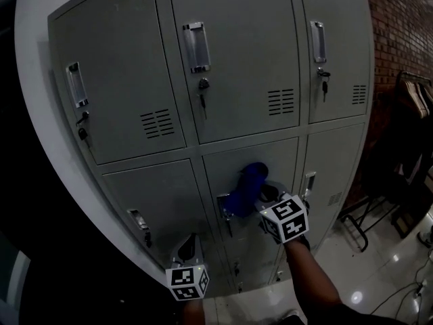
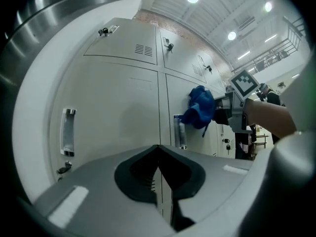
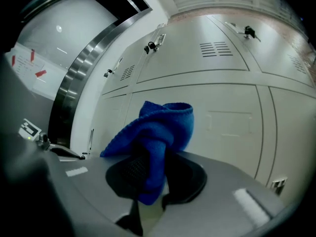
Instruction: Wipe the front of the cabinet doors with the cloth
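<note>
The grey cabinet (image 1: pixel 237 66) has several doors in rows, each with a metal handle and a key lock. A blue cloth (image 1: pixel 245 187) is bunched against the centre door (image 1: pixel 277 161) of the middle row, just above that door's handle. My right gripper (image 1: pixel 265 193) is shut on it, and the cloth (image 3: pixel 160 127) sticks up between its jaws (image 3: pixel 148 158). My left gripper (image 1: pixel 189 244) hangs lower left, close to the lower-left door (image 1: pixel 162 195), shut and holding nothing (image 2: pixel 158 154). From there the cloth (image 2: pixel 200 107) and the right gripper (image 2: pixel 231 110) show to the right.
A white curved wall (image 1: pixel 37 107) borders the cabinet on the left. A brick wall (image 1: pixel 406 19), a rack of dark clothes (image 1: pixel 414 107) and a black metal frame (image 1: pixel 369 215) stand to the right, over a glossy floor (image 1: pixel 365 276).
</note>
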Demonstrator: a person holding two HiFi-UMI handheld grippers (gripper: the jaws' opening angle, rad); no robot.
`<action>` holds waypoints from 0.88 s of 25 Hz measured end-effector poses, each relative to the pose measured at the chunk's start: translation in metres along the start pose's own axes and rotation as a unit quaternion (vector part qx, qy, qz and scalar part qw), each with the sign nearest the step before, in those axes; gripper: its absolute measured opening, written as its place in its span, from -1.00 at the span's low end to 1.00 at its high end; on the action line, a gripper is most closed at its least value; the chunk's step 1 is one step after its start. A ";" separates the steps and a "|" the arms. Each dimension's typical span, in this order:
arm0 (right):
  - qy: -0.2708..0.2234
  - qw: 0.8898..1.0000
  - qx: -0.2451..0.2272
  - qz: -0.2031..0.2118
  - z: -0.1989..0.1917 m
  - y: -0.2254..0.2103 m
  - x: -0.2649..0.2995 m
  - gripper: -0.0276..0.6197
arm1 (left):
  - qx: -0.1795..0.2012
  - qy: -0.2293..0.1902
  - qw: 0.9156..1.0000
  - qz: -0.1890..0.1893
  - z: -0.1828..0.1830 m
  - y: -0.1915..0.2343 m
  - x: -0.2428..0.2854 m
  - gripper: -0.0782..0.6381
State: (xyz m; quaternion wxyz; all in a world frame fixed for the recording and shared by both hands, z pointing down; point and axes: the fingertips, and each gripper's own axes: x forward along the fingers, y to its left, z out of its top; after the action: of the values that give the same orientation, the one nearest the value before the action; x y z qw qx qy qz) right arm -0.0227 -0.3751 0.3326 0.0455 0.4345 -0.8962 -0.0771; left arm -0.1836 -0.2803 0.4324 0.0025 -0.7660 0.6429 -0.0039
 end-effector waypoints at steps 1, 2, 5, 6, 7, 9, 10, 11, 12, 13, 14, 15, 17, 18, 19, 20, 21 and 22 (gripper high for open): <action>0.004 1.000 -0.004 -0.005 -0.003 -0.005 -0.002 -0.69 | 0.000 0.001 1.000 -0.001 0.002 0.000 0.003 -0.73; 0.008 1.000 -0.010 -0.012 -0.005 -0.009 -0.004 -0.69 | -0.001 0.002 1.000 -0.003 0.005 0.000 0.006 -0.73; 0.009 1.000 -0.007 -0.025 -0.007 -0.023 -0.010 -0.69 | -0.002 0.002 1.000 -0.003 0.010 0.003 0.008 -0.73; 0.008 1.000 0.002 -0.023 -0.008 -0.024 -0.012 -0.69 | -0.003 0.002 1.000 0.000 0.009 0.004 0.006 -0.73; 0.008 1.000 0.005 -0.024 -0.008 -0.026 -0.014 -0.69 | -0.005 0.002 1.000 0.004 0.009 0.004 0.005 -0.73; 0.013 0.999 -0.006 -0.035 -0.009 -0.032 -0.018 -0.69 | -0.008 0.002 1.000 0.008 0.009 0.001 0.005 -0.73; 0.016 0.999 -0.012 -0.041 -0.009 -0.037 -0.021 -0.69 | -0.008 0.003 1.000 0.009 0.010 -0.001 0.006 -0.73; 0.018 0.999 -0.014 -0.046 -0.010 -0.043 -0.024 -0.69 | -0.007 0.003 1.000 0.011 0.011 -0.005 0.007 -0.73; 0.020 0.998 -0.014 -0.049 -0.011 -0.049 -0.028 -0.69 | -0.005 0.004 1.000 0.012 0.012 -0.008 0.008 -0.73; 0.022 0.998 -0.014 -0.053 -0.013 -0.057 -0.031 -0.69 | -0.001 0.005 1.000 0.013 0.014 -0.012 0.010 -0.73; 0.024 0.998 -0.013 -0.056 -0.016 -0.064 -0.035 -0.69 | 0.004 0.005 1.000 0.014 0.016 -0.015 0.011 -0.73; 0.026 0.998 -0.013 -0.059 -0.018 -0.073 -0.040 -0.69 | 0.009 0.005 1.000 0.015 0.018 -0.018 0.013 -0.73; 0.030 0.998 -0.012 -0.062 -0.024 -0.087 -0.047 -0.69 | 0.016 -0.003 1.000 0.014 0.025 -0.025 0.015 -0.73; 0.032 0.998 -0.012 -0.062 -0.026 -0.093 -0.050 -0.69 | 0.018 -0.009 1.000 0.011 0.029 -0.030 0.015 -0.73; 0.031 0.998 -0.011 -0.060 -0.029 -0.097 -0.052 -0.69 | 0.022 -0.015 1.000 0.009 0.033 -0.034 0.015 -0.73; 0.029 0.998 -0.009 -0.059 -0.030 -0.099 -0.054 -0.69 | 0.028 -0.019 0.999 0.009 0.037 -0.037 0.015 -0.73; 0.025 0.998 -0.006 -0.058 -0.030 -0.100 -0.057 -0.69 | 0.035 -0.021 0.999 0.011 0.040 -0.040 0.015 -0.73; 0.020 0.998 -0.003 -0.058 -0.030 -0.098 -0.059 -0.69 | 0.040 -0.021 0.999 0.016 0.041 -0.042 0.016 -0.73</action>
State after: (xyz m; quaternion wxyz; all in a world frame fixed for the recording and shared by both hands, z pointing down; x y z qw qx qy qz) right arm 0.0944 -0.3913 0.3436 0.0603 0.4868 -0.8683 -0.0737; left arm -0.1390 -0.2884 0.3917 0.0462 -0.7547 0.6542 -0.0137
